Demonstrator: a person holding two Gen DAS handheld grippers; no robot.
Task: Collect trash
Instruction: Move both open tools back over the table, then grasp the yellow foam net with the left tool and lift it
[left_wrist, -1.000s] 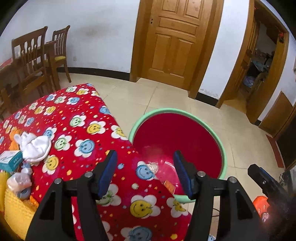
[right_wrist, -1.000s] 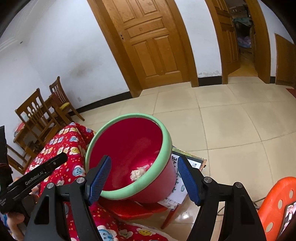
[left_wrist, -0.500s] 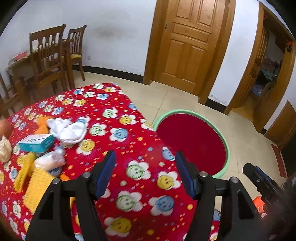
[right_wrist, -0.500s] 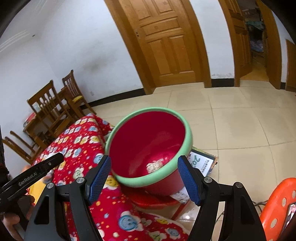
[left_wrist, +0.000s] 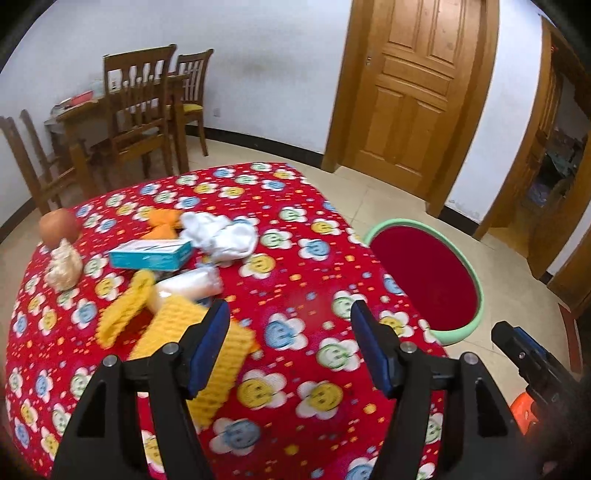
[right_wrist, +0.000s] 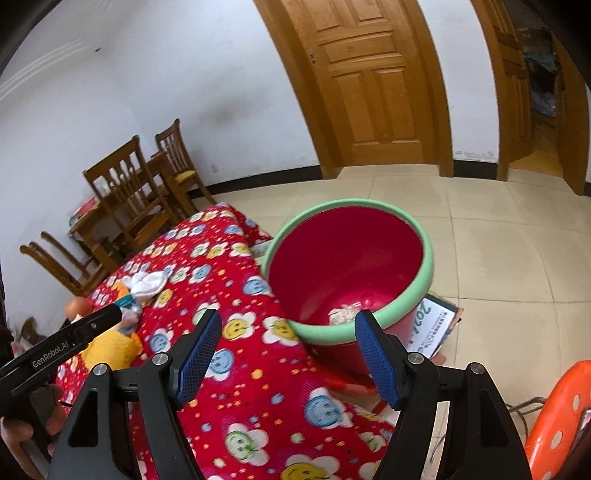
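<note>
Both tools angle downward with nothing held: left tool (left_wrist: 290, 347) opening, right tool (right_wrist: 286, 354) spread wide.

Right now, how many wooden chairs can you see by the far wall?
3, perhaps more hidden. One chair faces us at the small wooden table, one stands behind it near the wall, and one sits at the left edge.

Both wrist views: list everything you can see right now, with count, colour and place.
tablecloth: one, red with flowers, over the table
bucket: one, red with green rim, beside the table; pale scrap inside
cloth: one, white, mid-table
box: one, teal, beside the cloth
mesh pieces: yellow, near edge
clear bag: one, between box and mesh
round fruit: one, reddish, far left
chairs: several, wooden, by the wall
stool: one, orange, right
left tongs: open, empty
right tongs: open, empty
</note>
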